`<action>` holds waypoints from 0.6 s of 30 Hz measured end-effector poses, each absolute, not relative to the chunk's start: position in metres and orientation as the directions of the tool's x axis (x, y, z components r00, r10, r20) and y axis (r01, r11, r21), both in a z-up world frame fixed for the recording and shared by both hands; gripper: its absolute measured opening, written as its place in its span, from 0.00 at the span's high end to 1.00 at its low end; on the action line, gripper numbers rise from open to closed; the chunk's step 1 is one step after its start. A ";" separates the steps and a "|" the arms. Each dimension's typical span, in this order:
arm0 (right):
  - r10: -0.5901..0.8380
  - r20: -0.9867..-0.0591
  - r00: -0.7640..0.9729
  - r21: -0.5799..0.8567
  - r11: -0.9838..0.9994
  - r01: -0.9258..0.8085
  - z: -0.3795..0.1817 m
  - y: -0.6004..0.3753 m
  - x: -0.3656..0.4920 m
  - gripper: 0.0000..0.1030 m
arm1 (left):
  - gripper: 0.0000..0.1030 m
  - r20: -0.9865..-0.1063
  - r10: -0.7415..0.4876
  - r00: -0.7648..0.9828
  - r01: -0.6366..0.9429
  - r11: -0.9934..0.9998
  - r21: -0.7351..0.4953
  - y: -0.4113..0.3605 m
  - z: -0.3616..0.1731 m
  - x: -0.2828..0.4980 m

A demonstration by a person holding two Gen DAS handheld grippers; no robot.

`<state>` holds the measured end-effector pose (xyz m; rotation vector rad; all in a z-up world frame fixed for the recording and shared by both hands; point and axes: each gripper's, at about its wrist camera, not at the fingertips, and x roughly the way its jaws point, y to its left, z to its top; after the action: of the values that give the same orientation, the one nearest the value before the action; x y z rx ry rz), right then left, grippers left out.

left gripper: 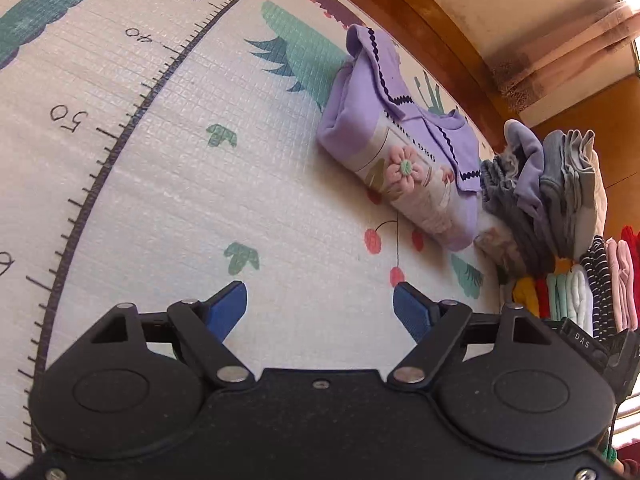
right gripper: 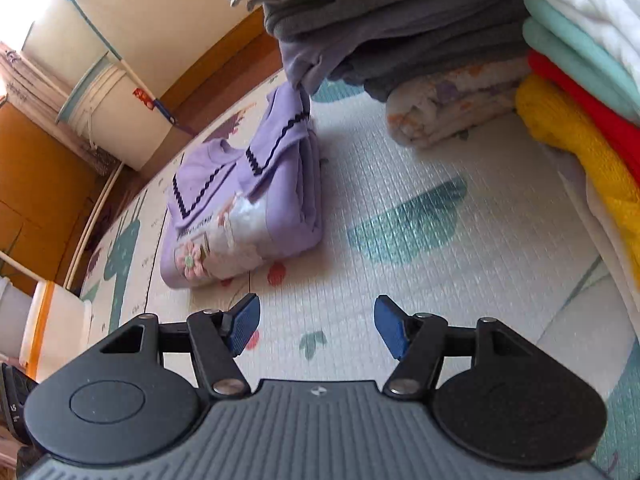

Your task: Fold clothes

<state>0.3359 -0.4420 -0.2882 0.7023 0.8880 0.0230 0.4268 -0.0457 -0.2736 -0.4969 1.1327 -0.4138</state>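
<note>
A folded purple top [left gripper: 400, 148] with black zigzag trim and a pink flower patch lies on the printed play mat [left gripper: 200, 184]. The right wrist view shows the same purple top [right gripper: 248, 208] lying flat, folded into a rectangle. My left gripper [left gripper: 320, 308] hovers open over bare mat, short of the top, with nothing between its blue pads. My right gripper [right gripper: 316, 326] is open too, just in front of the top's near edge, holding nothing.
Stacks of folded clothes stand beside the top: grey and lilac ones [left gripper: 552, 188], a grey pile [right gripper: 380, 20], a yellow and red pile [right gripper: 580, 136]. A rolled floral cloth [right gripper: 444, 104] lies under the grey pile. A white bucket [right gripper: 116, 116] and a wooden skirting [left gripper: 420, 28] lie beyond the mat.
</note>
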 end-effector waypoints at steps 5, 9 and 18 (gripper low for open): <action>0.310 -0.744 0.592 0.515 0.830 0.213 -0.232 -0.406 0.299 0.28 | 0.21 -0.777 -0.476 0.412 0.173 0.878 -0.446 -0.048 -0.186 0.394; 0.266 -0.776 0.571 0.394 0.913 0.110 -0.139 -0.380 0.295 0.11 | 0.14 -0.770 -0.443 0.459 0.277 0.895 -0.349 -0.064 -0.102 0.367; 0.098 -0.813 0.574 0.182 0.979 0.091 0.025 -0.352 0.264 0.01 | 0.01 -0.715 -0.226 0.662 0.268 0.962 -0.055 -0.123 0.012 0.298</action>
<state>0.2636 -0.3516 0.0252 0.2129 0.9610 0.0038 0.2981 -0.1228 0.0117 0.0567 0.8003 -0.2793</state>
